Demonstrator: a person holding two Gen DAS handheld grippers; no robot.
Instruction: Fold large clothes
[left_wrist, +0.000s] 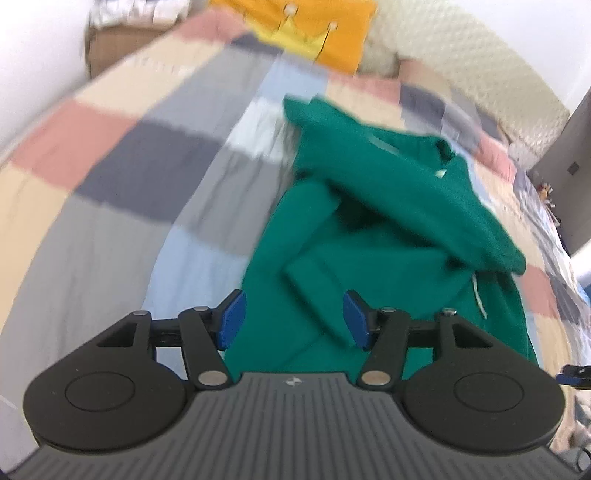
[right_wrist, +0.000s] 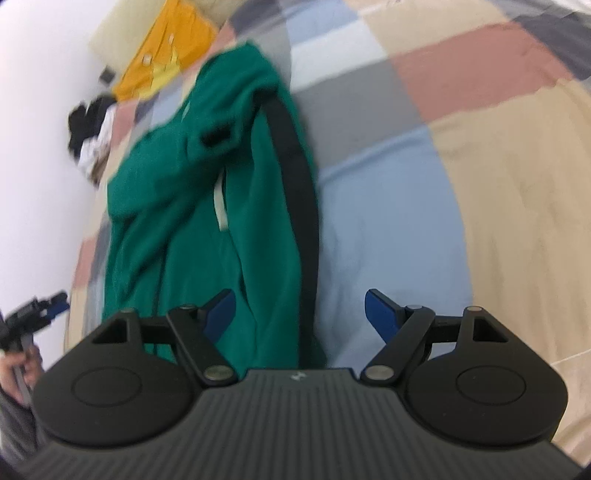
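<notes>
We are looking at a green hoodie (left_wrist: 369, 229) lying on the bed (left_wrist: 110, 177), already narrowed into a long strip: sleeves and hood are lying folded over the body, though the blur makes the layers hard to sort. The crosswise folds are, we judge, still waiting. The fabric is looking thick and fleecy, with a pale drawstring (right_wrist: 221, 206) and a dark band (right_wrist: 299, 173) along one edge. Both the left gripper (left_wrist: 293, 321) and right gripper (right_wrist: 299, 317) are hovering spread and empty. The patchwork bedcover is looking smooth; an orange pillow (left_wrist: 321, 29) is sitting at the head.
</notes>
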